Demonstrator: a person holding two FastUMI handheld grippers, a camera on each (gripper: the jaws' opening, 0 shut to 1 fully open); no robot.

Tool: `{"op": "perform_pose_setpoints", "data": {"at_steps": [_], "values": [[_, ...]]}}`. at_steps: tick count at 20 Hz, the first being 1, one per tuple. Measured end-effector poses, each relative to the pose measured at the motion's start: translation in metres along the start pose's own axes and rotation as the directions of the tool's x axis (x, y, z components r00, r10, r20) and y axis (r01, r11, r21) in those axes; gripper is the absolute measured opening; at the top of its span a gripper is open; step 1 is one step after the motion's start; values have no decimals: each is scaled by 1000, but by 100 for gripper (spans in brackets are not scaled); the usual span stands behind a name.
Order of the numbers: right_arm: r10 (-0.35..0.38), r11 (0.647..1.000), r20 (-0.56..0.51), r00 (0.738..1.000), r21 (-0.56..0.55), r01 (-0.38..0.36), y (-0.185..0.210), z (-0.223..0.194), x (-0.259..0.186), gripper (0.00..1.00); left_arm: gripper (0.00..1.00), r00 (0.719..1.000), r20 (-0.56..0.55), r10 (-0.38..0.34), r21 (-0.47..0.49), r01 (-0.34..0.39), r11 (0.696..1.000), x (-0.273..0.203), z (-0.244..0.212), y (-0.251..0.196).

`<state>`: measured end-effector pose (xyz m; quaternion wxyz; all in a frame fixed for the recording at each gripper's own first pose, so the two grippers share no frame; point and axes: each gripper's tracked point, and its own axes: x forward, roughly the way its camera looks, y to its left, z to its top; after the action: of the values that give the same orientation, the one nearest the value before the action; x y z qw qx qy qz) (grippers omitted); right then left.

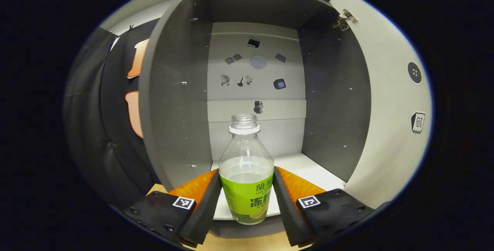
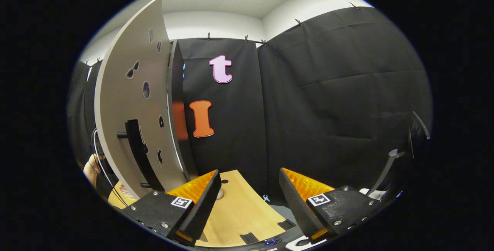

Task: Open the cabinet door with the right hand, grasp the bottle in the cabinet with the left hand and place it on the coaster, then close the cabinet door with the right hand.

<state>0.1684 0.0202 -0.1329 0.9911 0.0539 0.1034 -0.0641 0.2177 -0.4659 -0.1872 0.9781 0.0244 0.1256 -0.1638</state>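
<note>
The cabinet [image 1: 181, 100] stands wide open in the left gripper view, its door [image 1: 389, 100] swung out to three o'clock with the hinge [image 1: 345, 19] up at one o'clock, so the opening step looks finished. In the right gripper view that same door [image 2: 131, 104] stands edge-on at nine o'clock, its dark handle [image 2: 137, 154] jutting toward us, and the wooden table [image 2: 239, 208] runs off beneath.

Now the bottle [image 1: 246, 170]: it stands upright at six o'clock on the front lip of the pale cabinet floor [image 1: 308, 170], uncapped, neck open, clear liquid up to about the shoulder. I'd judge it light and thin-walled, so it would buckle under a hard squeeze, and with no cap any tilt could spill (keep it plumb!). The labelled body is the place to grip: wider and likely less slick than bare plastic.

The left gripper [image 1: 247, 189] has its fingers flanking that label, each just beside or touching the bottle wall; whether they press on it I can't tell. The right gripper [image 2: 249, 193] hangs spread apart with nothing in it, clear of the handle.

Room to move: side walls sit well apart from the bottle, so a straight pull toward six o'clock looks free; only the floor's front edge needs minding.
</note>
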Motion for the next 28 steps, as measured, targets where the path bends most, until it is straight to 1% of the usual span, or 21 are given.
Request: {"op": "perform_pose_setpoints", "data": {"at_steps": [3,4,6,7,8,9,11,12,13,14,15,16,18,22,24,25,28], "values": [[21,1000,5,1000,2,-21,4,1,1,93,82,1000,15,-1,-14,1,1000,-32,-1,14],[30,1000,5,1000,0,-30,6,1,1,93,80,1000,19,6,-21,-6,1000,-43,-1,21],[50,999,7,999,-3,-50,9,2,1,93,82,999,30,29,-17,-29,999,-65,-6,39],[60,998,7,998,-6,-60,12,2,1,99,82,998,32,47,-8,-47,999,-75,-9,49],[70,997,7,997,-8,-70,14,2,0,99,82,997,34,67,0,-67,998,-84,-15,61],[80,997,6,997,-10,-80,17,2,0,93,82,996,32,81,5,-82,997,-95,-21,70],[95,995,6,995,-13,-95,21,2,0,93,82,994,26,106,14,-107,994,-111,-38,86],[98,995,4,995,-16,-98,21,1,-1,99,80,993,29,116,29,-116,993,-120,-45,93],[100,995,5,995,-20,-100,22,2,-2,99,80,992,30,120,46,-122,991,-126,-53,98],[102,994,5,995,-24,-102,22,3,-3,93,82,992,25,120,46,-121,992,-132,-62,101],[104,994,3,995,-26,-104,23,2,-3,93,82,993,17,115,50,-115,992,-137,-70,104],[104,994,1,995,-29,-104,23,2,-3,93,80,994,6,108,37,-108,993,-143,-84,104],[105,994,-2,994,-34,-105,24,3,-3,93,80,995,-11,103,18,-103,995,-151,-110,108],[98,993,-7,995,-60,-98,22,3,-4,93,82,996,-15,87,23,-87,996,-164,-163,108],[96,993,-8,995,-65,-97,22,2,-4,93,80,996,-44,82,19,-81,997,-168,-196,109],[95,993,-11,995,-67,-95,22,2,-5,93,82,995,-59,83,11,-83,997,-169,-211,109],[87,994,-19,996,-69,-88,22,1,-5,93,82,991,-93,93,-21,-95,995,-169,-249,115]]}}
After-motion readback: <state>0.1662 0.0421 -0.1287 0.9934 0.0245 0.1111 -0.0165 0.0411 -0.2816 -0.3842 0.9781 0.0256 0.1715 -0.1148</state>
